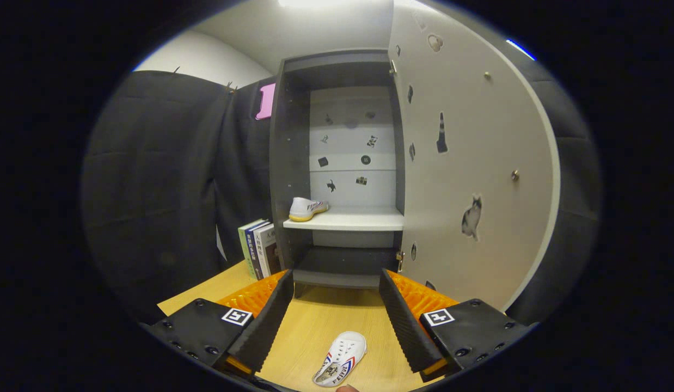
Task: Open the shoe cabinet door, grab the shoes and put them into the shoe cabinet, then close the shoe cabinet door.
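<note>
The shoe cabinet (293, 163) stands ahead of me with its white door (473, 163) swung open to the right. One white shoe (307, 208) rests on the left end of the pale middle shelf (359, 220). A second white shoe (341, 358) with red and blue stripes lies on the wooden table (315, 321), low between my fingers. My gripper (335, 313) is open, its fingers spread wide on either side of that shoe and touching nothing.
A few upright books (259, 247) stand on the table against the cabinet's left side. The open door has small stickers and knobs and juts out to the right of my right finger. Black cloth walls the booth on the left.
</note>
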A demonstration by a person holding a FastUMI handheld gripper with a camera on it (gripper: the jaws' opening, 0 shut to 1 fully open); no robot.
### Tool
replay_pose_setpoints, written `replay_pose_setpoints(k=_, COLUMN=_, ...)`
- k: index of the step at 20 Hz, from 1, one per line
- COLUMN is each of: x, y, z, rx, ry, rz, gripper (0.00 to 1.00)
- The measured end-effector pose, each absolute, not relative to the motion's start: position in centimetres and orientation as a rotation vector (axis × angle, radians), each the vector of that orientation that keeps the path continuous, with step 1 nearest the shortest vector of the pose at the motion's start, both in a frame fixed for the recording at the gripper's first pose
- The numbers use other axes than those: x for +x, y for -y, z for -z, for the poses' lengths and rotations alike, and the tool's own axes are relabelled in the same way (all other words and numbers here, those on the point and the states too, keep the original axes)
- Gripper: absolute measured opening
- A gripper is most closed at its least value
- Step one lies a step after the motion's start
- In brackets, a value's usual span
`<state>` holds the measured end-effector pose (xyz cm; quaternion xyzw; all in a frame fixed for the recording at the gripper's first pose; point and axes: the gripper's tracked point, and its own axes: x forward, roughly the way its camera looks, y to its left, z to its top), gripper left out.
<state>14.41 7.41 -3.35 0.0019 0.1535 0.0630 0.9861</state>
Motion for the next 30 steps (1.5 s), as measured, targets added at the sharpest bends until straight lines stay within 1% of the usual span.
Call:
replay_pose_setpoints(k=6, x=15.2, y=-9.0, z=10.2, rx=0.026, ry=-0.413, rz=-0.165, gripper=0.98)
replay_pose_setpoints(k=9, x=15.5, y=-9.3, z=15.3, rx=0.008, ry=-0.497, rz=-0.169, gripper=0.98)
replay_pose_setpoints(k=13, x=15.0, y=-9.3, z=20.2, rx=-0.007, ry=-0.597, rz=-0.164, gripper=0.98)
replay_pose_setpoints(k=18, x=13.5, y=-9.7, z=26.3, rx=-0.036, ry=-0.767, rz=-0.182, gripper=0.99)
replay_pose_setpoints(k=27, x=12.3, y=-10.3, z=31.8, rx=-0.044, ry=-0.988, rz=-0.200, gripper=0.98)
replay_pose_setpoints(k=29, x=12.0, y=-10.5, z=32.8, rx=-0.029, ry=-1.041, rz=-0.191, gripper=0.94)
replay_pose_setpoints(k=30, x=12.1, y=-10.3, z=33.1, rx=-0.033, ry=-1.040, rz=-0.186, gripper=0.94)
